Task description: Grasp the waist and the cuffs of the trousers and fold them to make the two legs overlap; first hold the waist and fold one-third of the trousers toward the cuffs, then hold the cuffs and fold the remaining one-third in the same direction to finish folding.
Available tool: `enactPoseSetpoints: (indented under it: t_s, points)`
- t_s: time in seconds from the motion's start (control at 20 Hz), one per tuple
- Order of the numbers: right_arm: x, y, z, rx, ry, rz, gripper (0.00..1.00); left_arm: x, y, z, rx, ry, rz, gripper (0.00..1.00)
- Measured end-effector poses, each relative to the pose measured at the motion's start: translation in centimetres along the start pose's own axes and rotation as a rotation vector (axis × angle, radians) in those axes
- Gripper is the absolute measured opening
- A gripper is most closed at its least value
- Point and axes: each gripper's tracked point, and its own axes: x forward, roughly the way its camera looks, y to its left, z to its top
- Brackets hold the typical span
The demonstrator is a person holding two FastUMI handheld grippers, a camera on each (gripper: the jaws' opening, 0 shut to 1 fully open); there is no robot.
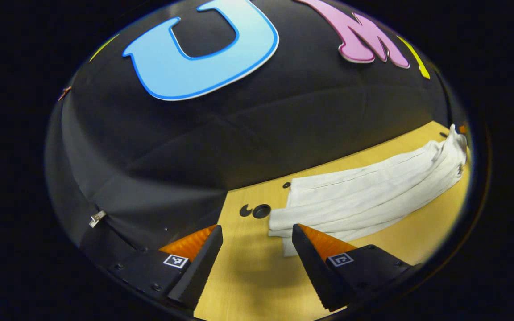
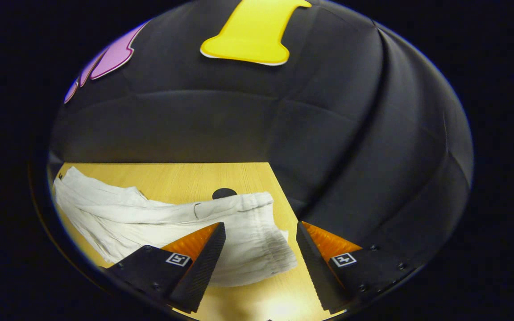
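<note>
White trousers (image 1: 364, 191) lie flat on the wooden table (image 1: 248, 276), stretched from the cuffs (image 1: 281, 223) close by to the bunched far end at the right. My left gripper (image 1: 257, 254) hovers open just in front of the cuffs, with its right finger (image 1: 315, 267) over the cloth's corner. In the right gripper view the same trousers (image 2: 150, 214) run leftwards from the gathered elastic waist (image 2: 261, 236). My right gripper (image 2: 261, 263) stands open over the waist, its left finger (image 2: 199, 267) above the cloth, nothing pinched.
Round dark holes (image 1: 260, 211) sit in the table near the cuffs, and another hole (image 2: 224, 193) shows behind the waist. The black cloth wall (image 2: 283, 125) closes the table at the back and right. A metal clip (image 1: 97, 218) hangs on the wall at left.
</note>
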Motion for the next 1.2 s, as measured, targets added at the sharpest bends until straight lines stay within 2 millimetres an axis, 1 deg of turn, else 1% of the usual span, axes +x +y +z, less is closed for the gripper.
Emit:
enactPoseSetpoints:
  t_s: [0.05,0.1,0.15,0.3,0.4,0.45,0.5,0.55,0.65,0.7,0.85,0.9,0.95,1.05,1.1,1.15,1.2]
  points:
    - [0.0,-0.7,-0.3,0.029,-0.004,-0.020,0.98,-1.7,-0.3,0.2,-0.030,-0.013,-0.008,0.98]
    - [-0.1,-1.4,-0.8,0.054,-0.001,-0.040,0.98,-3.6,-0.6,0.9,-0.059,-0.036,-0.017,0.98]
    - [-0.2,-1.7,-1.4,0.084,0.001,-0.050,0.98,-5.2,-0.8,1.2,-0.090,-0.051,-0.021,0.98]
    - [0.3,-3.2,-3.5,0.166,0.027,-0.070,0.98,-9.9,-0.6,1.6,-0.169,-0.080,0.012,0.98]
    - [1.0,-3.3,-4.6,0.213,0.050,-0.063,0.98,-12.1,-0.4,1.6,-0.195,-0.088,0.028,0.98]
    - [1.1,-3.4,-5.0,0.236,0.055,-0.054,0.99,-12.7,-0.4,1.7,-0.216,-0.090,0.034,0.98]
    - [1.3,-3.5,-5.2,0.256,0.059,-0.047,0.99,-14.0,-0.9,1.4,-0.240,-0.094,0.027,0.98]
    - [1.5,-3.6,-5.5,0.276,0.063,-0.045,0.99,-14.6,-1.5,1.6,-0.264,-0.096,0.016,0.98]
    - [1.8,-3.6,-6.0,0.328,0.080,-0.038,0.99,-15.2,-2.8,2.0,-0.302,-0.099,-0.009,0.99]
    - [1.7,-3.5,-6.1,0.366,0.085,-0.032,0.99,-15.0,-3.0,2.4,-0.310,-0.104,-0.022,0.99]
    - [2.1,-3.7,-6.6,0.478,0.079,-0.037,0.99,-15.1,-4.6,3.0,-0.286,-0.115,-0.054,0.98]
    - [2.3,-3.8,-6.1,0.490,0.052,-0.045,0.99,-15.0,-5.2,3.3,-0.278,-0.117,-0.062,0.98]
    - [2.5,-3.7,-6.3,0.490,0.060,-0.046,0.99,-15.0,-5.7,3.5,-0.275,-0.117,-0.072,0.98]
    - [2.2,-3.5,-6.2,0.453,0.057,-0.049,0.98,-15.1,-6.7,3.5,-0.282,-0.120,-0.092,0.98]
    - [2.4,-3.5,-6.5,0.426,0.067,-0.066,0.95,-15.1,-7.4,3.5,-0.291,-0.118,-0.105,0.98]
    - [2.6,-3.4,-6.7,0.396,0.064,-0.080,0.68,-15.2,-7.9,3.5,-0.298,-0.121,-0.114,0.99]
    - [2.9,-3.2,-6.8,0.376,0.062,-0.091,0.75,-15.3,-8.4,3.7,-0.302,-0.133,-0.126,0.99]
